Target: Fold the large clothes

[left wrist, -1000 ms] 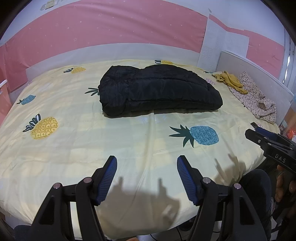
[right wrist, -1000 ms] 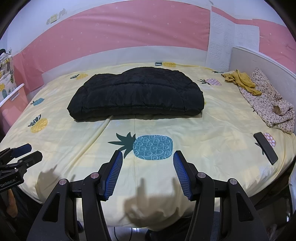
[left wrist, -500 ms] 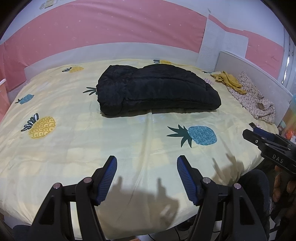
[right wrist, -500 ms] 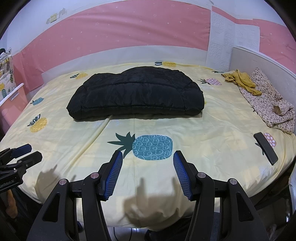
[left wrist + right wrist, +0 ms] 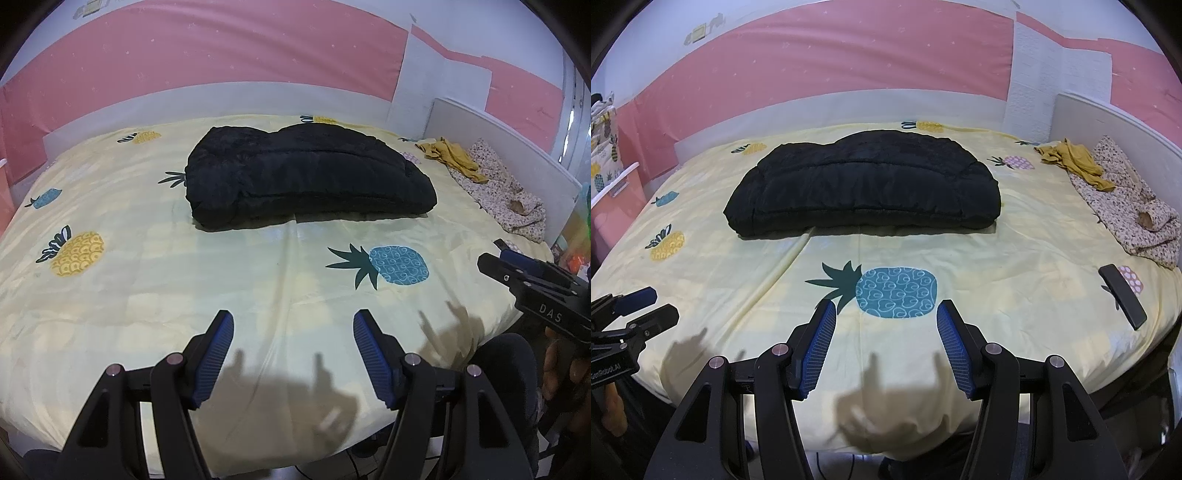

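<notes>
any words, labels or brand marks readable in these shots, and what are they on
"DAS" in pale capitals, on the black body of the right hand-held gripper, seen at the right edge of the left wrist view.
White lettering on the body of the left hand-held gripper, at the left edge of the right wrist view: cut off and too blurred to read.
Nothing else carries text; the yellow bedsheet bears only printed pineapples.

"DAS" on right tongs

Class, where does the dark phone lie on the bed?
In the right wrist view, the phone lies near the bed's right edge, below the floral garment.
</notes>
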Available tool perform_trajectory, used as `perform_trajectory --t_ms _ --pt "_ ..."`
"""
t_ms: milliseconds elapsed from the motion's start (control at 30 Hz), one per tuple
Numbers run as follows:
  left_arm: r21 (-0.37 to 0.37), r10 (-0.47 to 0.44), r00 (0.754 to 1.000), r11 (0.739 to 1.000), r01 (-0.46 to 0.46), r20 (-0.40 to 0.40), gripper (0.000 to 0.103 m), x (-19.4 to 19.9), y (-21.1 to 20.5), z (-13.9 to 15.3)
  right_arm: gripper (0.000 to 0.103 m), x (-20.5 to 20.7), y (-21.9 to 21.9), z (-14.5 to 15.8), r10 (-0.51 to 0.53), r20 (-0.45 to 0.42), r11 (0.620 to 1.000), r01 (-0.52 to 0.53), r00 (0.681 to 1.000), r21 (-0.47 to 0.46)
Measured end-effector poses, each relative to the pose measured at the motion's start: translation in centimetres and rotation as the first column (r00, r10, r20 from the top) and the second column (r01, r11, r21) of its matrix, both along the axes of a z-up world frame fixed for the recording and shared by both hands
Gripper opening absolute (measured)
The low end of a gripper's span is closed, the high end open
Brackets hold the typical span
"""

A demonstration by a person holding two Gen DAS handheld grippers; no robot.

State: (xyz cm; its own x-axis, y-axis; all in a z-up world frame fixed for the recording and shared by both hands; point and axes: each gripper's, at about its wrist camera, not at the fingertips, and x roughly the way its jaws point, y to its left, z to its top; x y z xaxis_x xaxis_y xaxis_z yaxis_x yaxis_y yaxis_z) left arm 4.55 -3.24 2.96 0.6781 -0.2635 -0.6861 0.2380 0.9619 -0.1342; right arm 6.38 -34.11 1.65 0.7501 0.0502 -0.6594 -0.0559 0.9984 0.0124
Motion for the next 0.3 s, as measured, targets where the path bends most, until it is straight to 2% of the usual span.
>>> perform_trajectory --t_ms 100,167,300 --pt "0.012 0.007 1.0 1.0 -0.007 0.006 0.07 -0.11 -0.15 -0.2 0.057 0.2 -0.05 -0.17 0.003 -0.005 1.0 -0.003 1.0 -0.002" --pt "0.016 0.011 1.0 1.0 -0.011 0.01 0.075 -0.19 -0.15 -0.34 0.057 0.33 -0.07 -0.3 0.005 -0.008 1.0 -0.005 1.0 -0.004" --pt "0.003 0.003 1.0 1.0 -0.003 0.008 0.076 -0.03 -0.1 -0.45 0.057 0.43 -0.26 -0.41 0.007 -0.008 1.0 -0.007 1.0 -0.003"
